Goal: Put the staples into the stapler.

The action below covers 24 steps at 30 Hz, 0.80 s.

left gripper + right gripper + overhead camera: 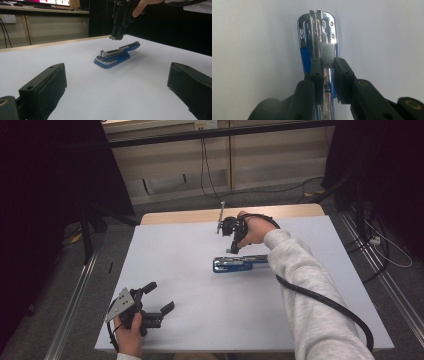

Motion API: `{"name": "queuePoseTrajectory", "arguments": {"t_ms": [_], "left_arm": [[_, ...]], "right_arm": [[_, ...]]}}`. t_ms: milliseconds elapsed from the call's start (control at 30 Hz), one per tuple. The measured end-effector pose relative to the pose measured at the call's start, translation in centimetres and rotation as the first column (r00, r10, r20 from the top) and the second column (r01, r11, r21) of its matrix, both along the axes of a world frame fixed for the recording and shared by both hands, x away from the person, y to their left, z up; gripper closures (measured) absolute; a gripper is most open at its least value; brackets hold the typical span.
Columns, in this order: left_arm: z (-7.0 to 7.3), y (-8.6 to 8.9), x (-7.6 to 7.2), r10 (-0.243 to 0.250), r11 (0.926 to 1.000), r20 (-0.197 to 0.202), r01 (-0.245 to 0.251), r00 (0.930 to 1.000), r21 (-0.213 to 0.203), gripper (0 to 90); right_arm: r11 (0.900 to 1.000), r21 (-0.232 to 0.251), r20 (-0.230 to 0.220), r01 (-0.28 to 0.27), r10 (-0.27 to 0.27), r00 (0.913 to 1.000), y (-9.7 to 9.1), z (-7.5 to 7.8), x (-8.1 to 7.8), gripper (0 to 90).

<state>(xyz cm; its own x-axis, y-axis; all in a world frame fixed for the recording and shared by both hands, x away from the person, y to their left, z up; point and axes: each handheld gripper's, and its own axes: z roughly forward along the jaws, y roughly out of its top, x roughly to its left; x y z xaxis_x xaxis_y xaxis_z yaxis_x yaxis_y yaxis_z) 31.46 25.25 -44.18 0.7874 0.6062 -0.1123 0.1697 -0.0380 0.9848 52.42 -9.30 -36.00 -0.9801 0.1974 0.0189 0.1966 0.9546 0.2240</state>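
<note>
Below my right gripper [327,66], pinching a staple strip [328,55]: open blue stapler [318,35] on the desk [175,270] | lower strip straight into its channel, release gently | left gripper [157,296] spread wide, idle.

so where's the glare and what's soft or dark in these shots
Right gripper view: glare on the stapler's chrome, staple strip sharp, nearest jaw parts soft. Left gripper view: left gripper pads blurred. High view: dark corners, evenly lit table.
</note>
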Motion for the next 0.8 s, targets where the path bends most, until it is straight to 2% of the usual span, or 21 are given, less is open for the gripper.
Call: {"name": "queuePoseTrajectory", "arguments": {"t_ms": [300, 533, 800], "left_arm": [[0.0, 0.0, -0.1, -0.005, 1.0000, -0.003, 0.005, 1.0000, -0.003, 2.3], [0.0, 0.0, 0.0, -0.003, 1.0000, 0.000, 0.003, 1.0000, -0.001, 2.3], [0.0, -0.1, 0.0, -0.003, 1.0000, 0.000, 0.003, 1.0000, 0.000, 2.3]], "right_arm": [[0.9999, -0.014, -0.002, -0.003, 0.003, 1.0000, 0.2, -0.2, 0.1, 78.4], [0.9999, 0.005, -0.001, -0.014, 0.014, 0.9999, 0.8, -0.1, 0.1, 78.5], [1.0000, 0.004, -0.005, -0.006, 0.006, 1.0000, 1.3, 0.0, 0.1, 78.4]]}}
